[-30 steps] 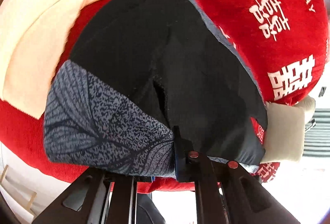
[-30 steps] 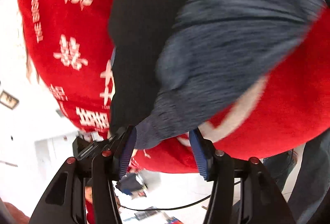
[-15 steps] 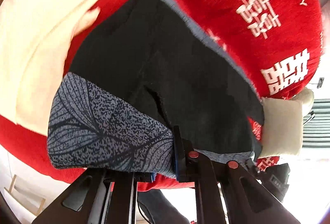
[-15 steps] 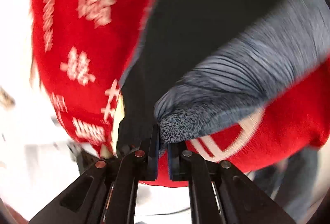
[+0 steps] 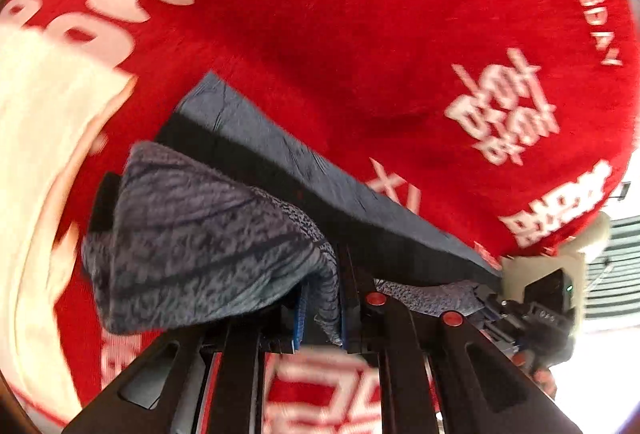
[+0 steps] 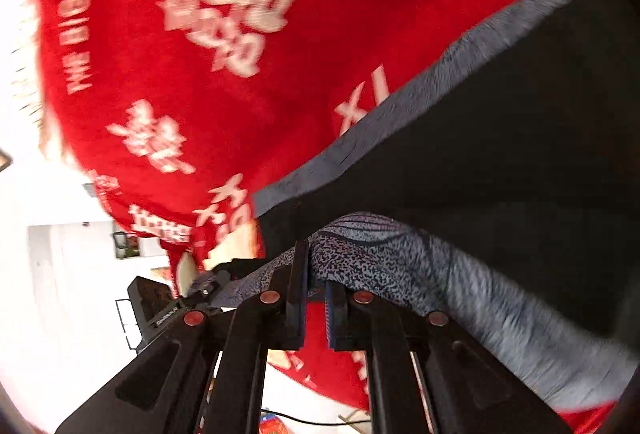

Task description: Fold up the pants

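Observation:
The pants (image 5: 208, 234) are black with grey leaf-patterned cuffs and lie on a red blanket (image 5: 360, 34). My left gripper (image 5: 322, 298) is shut on one patterned cuff, lifted and bunched above the black cloth. My right gripper (image 6: 316, 286) is shut on the other patterned cuff (image 6: 380, 250), held just over the black part of the pants (image 6: 500, 154). A grey hem strip (image 6: 400, 94) runs along the pants' far edge. The right gripper also shows in the left wrist view (image 5: 520, 310), close by.
The red blanket (image 6: 200, 74) has white characters and covers the whole surface. A cream cloth (image 5: 44, 174) lies at the left. A cream pillow (image 5: 560, 258) sits at the blanket's far right edge. Beyond the blanket is a bright white room (image 6: 60, 254).
Both grippers have lifted the cuffs and carried them forward over the black pants, so less of the pants shows laid out. The right gripper went from open to shut on its cuff.

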`<state>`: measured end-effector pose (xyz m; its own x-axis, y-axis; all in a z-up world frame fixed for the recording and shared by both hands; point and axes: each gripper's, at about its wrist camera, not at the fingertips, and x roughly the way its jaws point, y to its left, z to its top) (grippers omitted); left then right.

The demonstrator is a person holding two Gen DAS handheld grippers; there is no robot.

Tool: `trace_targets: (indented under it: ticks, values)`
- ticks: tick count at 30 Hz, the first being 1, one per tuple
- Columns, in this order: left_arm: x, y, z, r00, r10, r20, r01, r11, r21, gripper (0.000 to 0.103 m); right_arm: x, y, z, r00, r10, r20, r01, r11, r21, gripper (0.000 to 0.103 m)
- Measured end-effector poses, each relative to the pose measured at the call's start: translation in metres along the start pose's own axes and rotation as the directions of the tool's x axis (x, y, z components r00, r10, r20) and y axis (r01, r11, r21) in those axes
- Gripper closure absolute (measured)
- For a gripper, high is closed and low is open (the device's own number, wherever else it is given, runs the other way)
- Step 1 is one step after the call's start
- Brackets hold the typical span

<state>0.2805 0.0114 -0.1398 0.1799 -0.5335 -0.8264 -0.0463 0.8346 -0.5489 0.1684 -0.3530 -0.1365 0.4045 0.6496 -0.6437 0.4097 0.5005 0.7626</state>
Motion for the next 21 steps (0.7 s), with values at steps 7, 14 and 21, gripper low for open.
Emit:
trace_targets:
  ticks: [7, 14, 21]
  values:
    - [0.055, 0.002, 0.028, 0.987, 0.146, -0.068, -0.143, 0.989, 0.044, 0.081, 0.063, -0.032, 0.067, 0.987, -0.099, -0.127, 0.098, 0.995, -0.015, 0.092]
    - [-0.011, -0.021, 0.002, 0.953, 0.292, 0.079, -0.300, 0.948, 0.108, 0.017, 0.043, -0.005, 0.066, 0.993, -0.061, -0.101, 0.057, 0.998, -0.040, 0.039]
    - [0.055, -0.016, 0.007, 0.869, 0.494, 0.036, -0.491, 0.848, 0.202, 0.017, 0.063, 0.041, 0.043, 0.958, -0.271, -0.094, 0.232, 0.925, -0.302, 0.038]
